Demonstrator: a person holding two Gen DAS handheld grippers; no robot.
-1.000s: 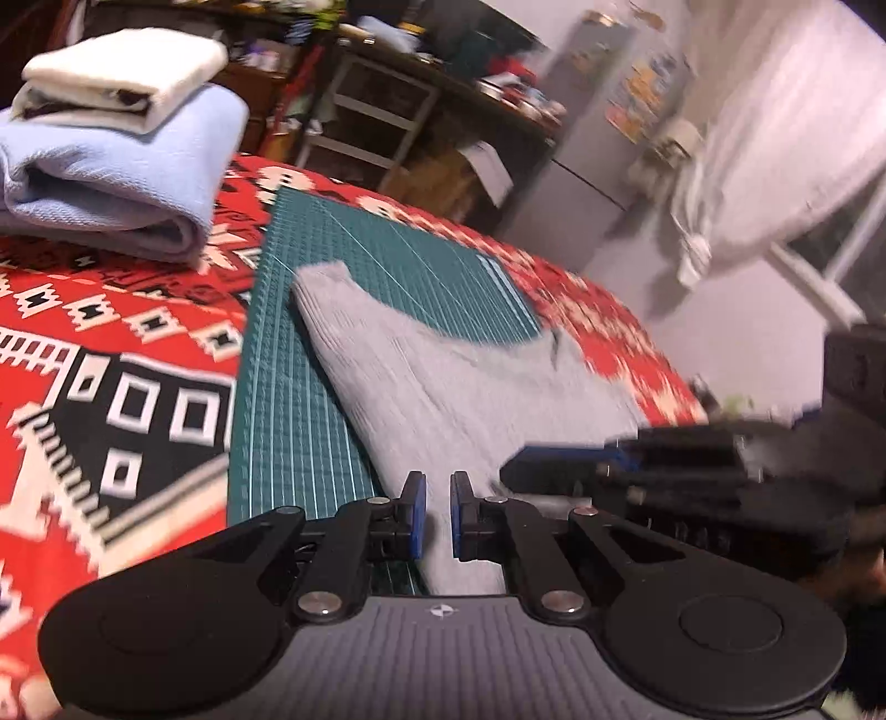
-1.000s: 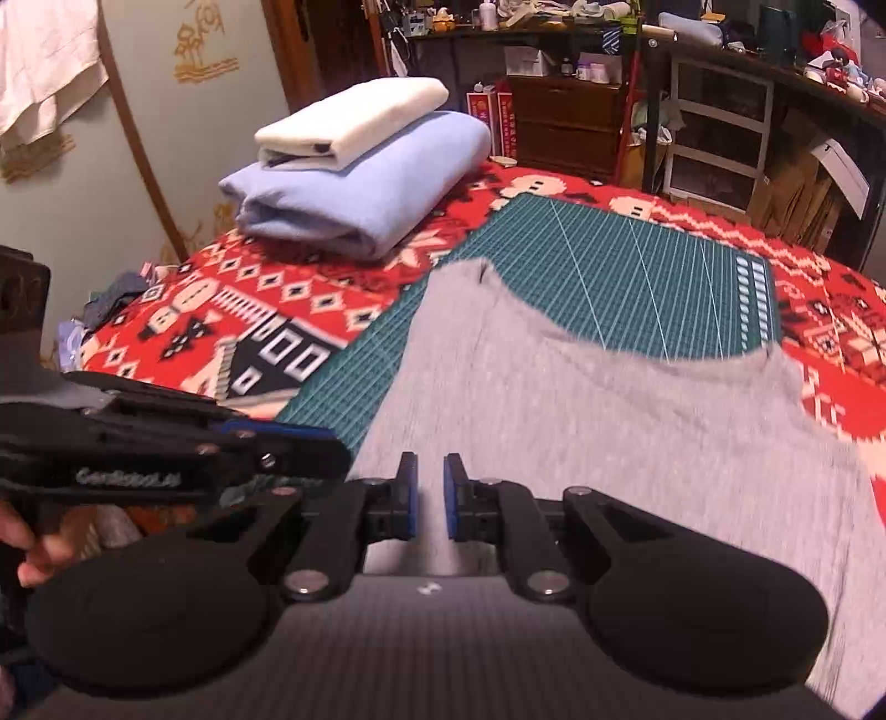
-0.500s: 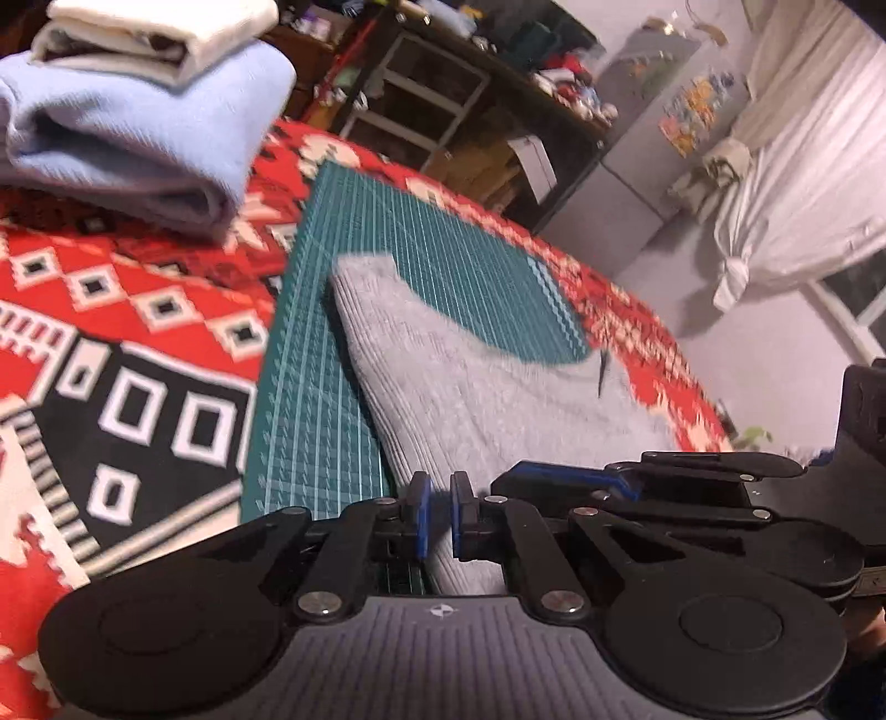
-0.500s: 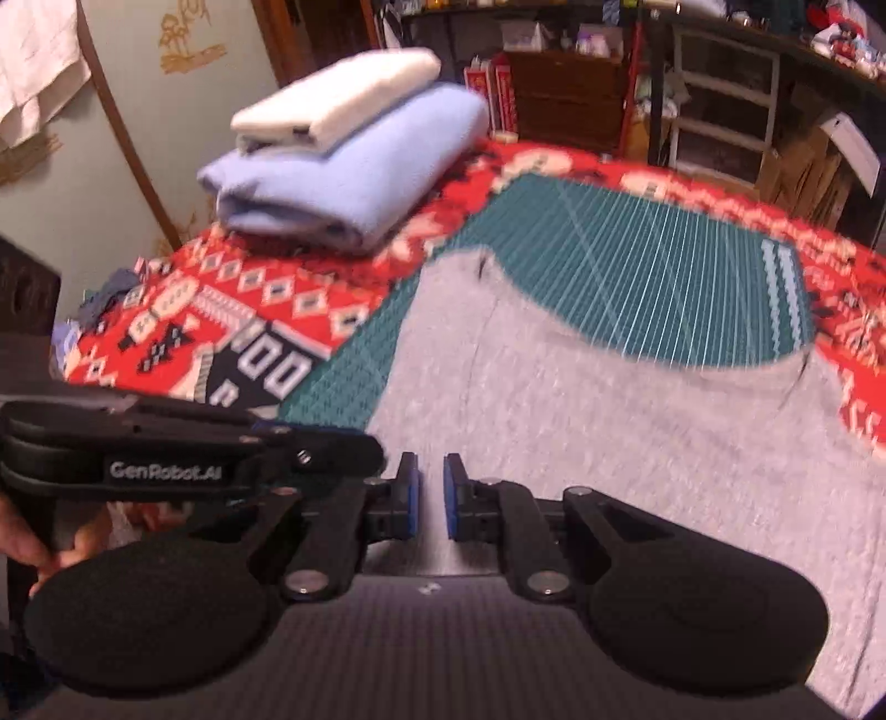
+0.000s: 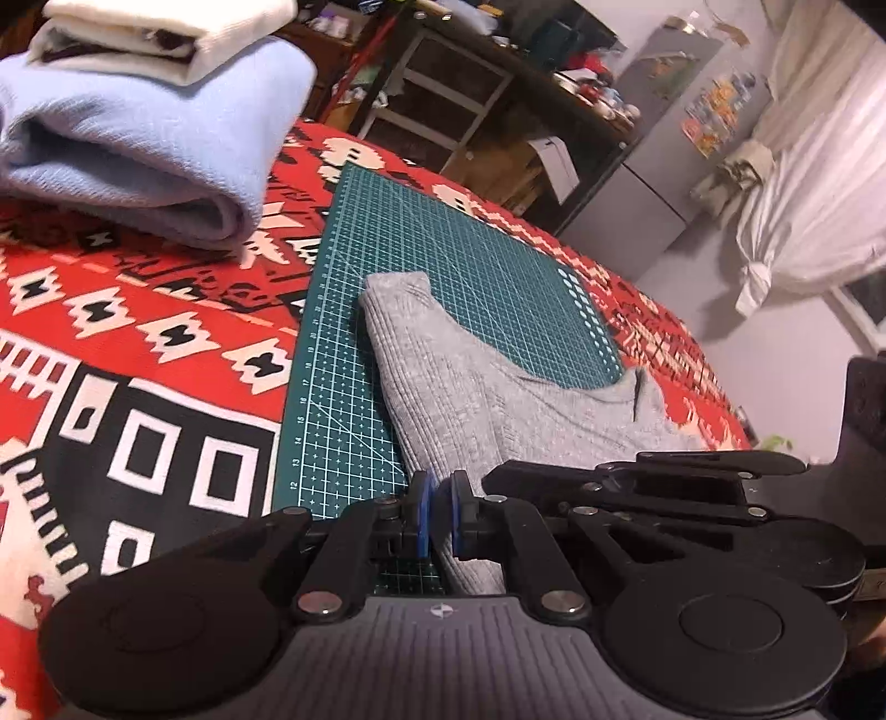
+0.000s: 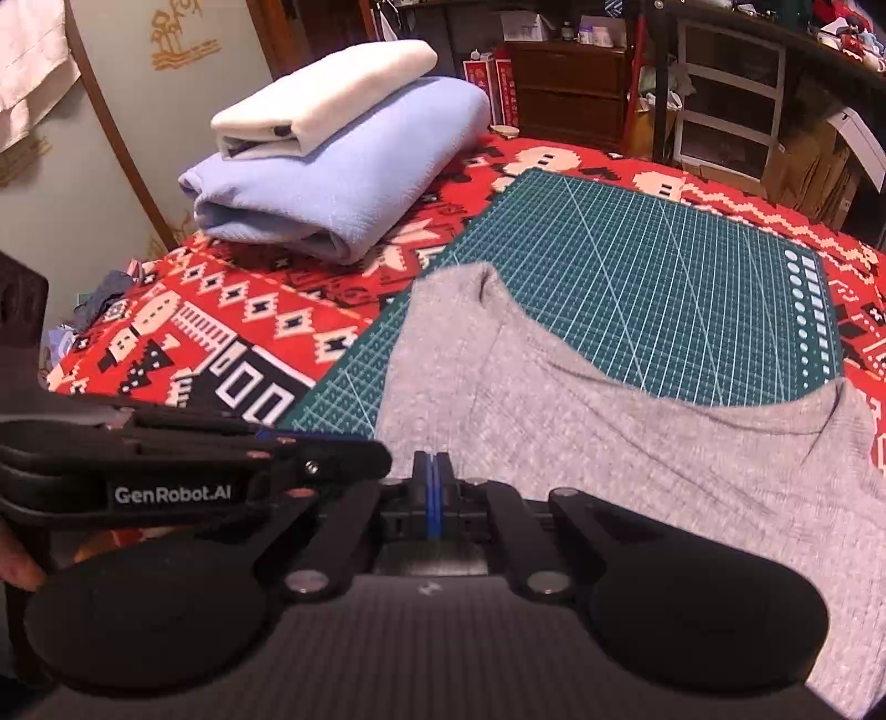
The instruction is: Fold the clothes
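Note:
A grey garment (image 5: 498,399) (image 6: 609,454) lies on a green cutting mat (image 5: 343,387) (image 6: 664,277), its left side folded to a straight edge. My left gripper (image 5: 440,515) sits at the garment's near left corner. Its blue pads stand a narrow slit apart with grey fabric in the slit. My right gripper (image 6: 433,493) hovers just beside it over the near edge. Its jaws are closing, the blue pads meet, and I see no fabric between them. Each gripper shows side-on in the other's view: left gripper (image 6: 354,468), right gripper (image 5: 515,476).
A folded light blue garment (image 5: 138,166) (image 6: 343,183) with a folded white one (image 5: 166,27) (image 6: 321,99) on top sits at the far left on the red patterned cloth (image 5: 111,310). Shelves and drawers stand beyond the table. A hand (image 6: 16,565) shows at the left edge.
The right gripper's pads went from a small gap to touching. Both grippers moved forward and slightly lower along the near edge of the grey garment.

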